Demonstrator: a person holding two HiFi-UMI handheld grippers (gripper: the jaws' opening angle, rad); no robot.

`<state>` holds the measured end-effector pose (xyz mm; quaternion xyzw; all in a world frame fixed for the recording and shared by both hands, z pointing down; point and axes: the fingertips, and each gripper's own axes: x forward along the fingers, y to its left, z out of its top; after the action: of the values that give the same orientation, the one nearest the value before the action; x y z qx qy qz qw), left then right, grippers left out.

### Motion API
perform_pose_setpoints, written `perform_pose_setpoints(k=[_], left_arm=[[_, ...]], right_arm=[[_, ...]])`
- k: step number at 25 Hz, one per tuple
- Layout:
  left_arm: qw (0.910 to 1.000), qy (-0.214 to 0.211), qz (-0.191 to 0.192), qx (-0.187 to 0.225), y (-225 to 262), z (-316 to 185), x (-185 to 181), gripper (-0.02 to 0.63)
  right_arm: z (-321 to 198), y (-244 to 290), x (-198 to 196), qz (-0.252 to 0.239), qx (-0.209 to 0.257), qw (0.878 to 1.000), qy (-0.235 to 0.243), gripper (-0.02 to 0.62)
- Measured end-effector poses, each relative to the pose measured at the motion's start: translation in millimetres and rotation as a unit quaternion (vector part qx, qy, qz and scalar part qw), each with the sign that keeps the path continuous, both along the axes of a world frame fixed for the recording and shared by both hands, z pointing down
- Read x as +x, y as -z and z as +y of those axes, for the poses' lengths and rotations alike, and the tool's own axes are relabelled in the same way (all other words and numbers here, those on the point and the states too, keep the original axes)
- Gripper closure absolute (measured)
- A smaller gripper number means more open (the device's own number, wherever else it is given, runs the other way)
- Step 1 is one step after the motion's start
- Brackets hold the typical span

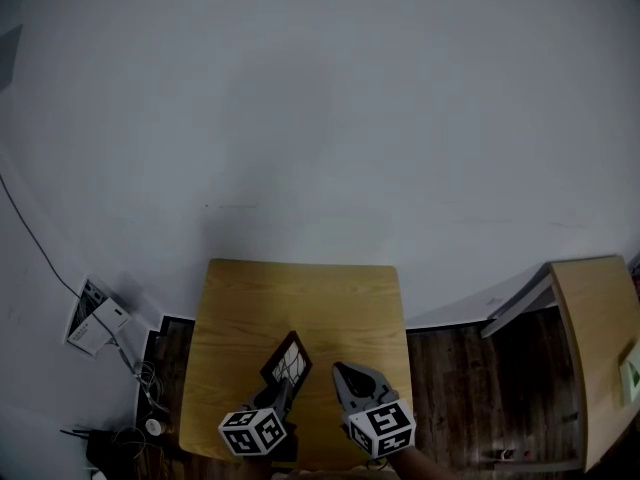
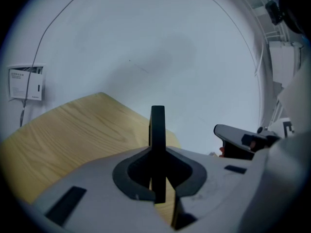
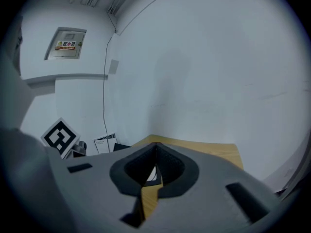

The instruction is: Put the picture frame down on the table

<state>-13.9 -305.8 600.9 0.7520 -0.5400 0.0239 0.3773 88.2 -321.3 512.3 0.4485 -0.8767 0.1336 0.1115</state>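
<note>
A small dark picture frame (image 1: 288, 361) with a pale patterned picture is held tilted just above the wooden table (image 1: 300, 298), near its front edge. My left gripper (image 1: 282, 390) is shut on the frame's lower end. In the left gripper view the frame (image 2: 157, 130) stands edge-on between the closed jaws. My right gripper (image 1: 341, 372) hovers just right of the frame, shut with nothing in it. In the right gripper view its jaws meet in front of the table (image 3: 204, 149), and a sliver of the frame (image 3: 152, 175) shows through the gap below them.
A white wall rises behind the table. A second wooden table (image 1: 595, 338) stands at the right. A white box with papers (image 1: 95, 323) and cables (image 1: 150, 378) lie on the dark floor at the left.
</note>
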Motion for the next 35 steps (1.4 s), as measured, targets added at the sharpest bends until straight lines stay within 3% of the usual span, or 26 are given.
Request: perform_pose_setpoints(k=[14, 19, 23, 35], left_arm=[[0.9997, 0.012, 0.011, -0.019, -24, 0, 11, 0.574], [0.9984, 0.032, -0.029, -0.036, -37, 1, 0, 0.572], [0.9969, 0.054, -0.033, -0.048, -44, 3, -9, 0.569], [0.9889, 0.098, -0.092, -0.064, -59, 4, -30, 0.512]], right_arm=[[-3, -18, 3, -0.001, -0.021, 1.0, 0.019, 0.595], [-4, -22, 1, -0.003, -0.024, 0.999, 0.025, 0.595], [-3, -25, -1, -0.004, -0.028, 0.999, 0.029, 0.595], [2, -29, -11, 0.005, -0.029, 0.999, 0.045, 0.595]])
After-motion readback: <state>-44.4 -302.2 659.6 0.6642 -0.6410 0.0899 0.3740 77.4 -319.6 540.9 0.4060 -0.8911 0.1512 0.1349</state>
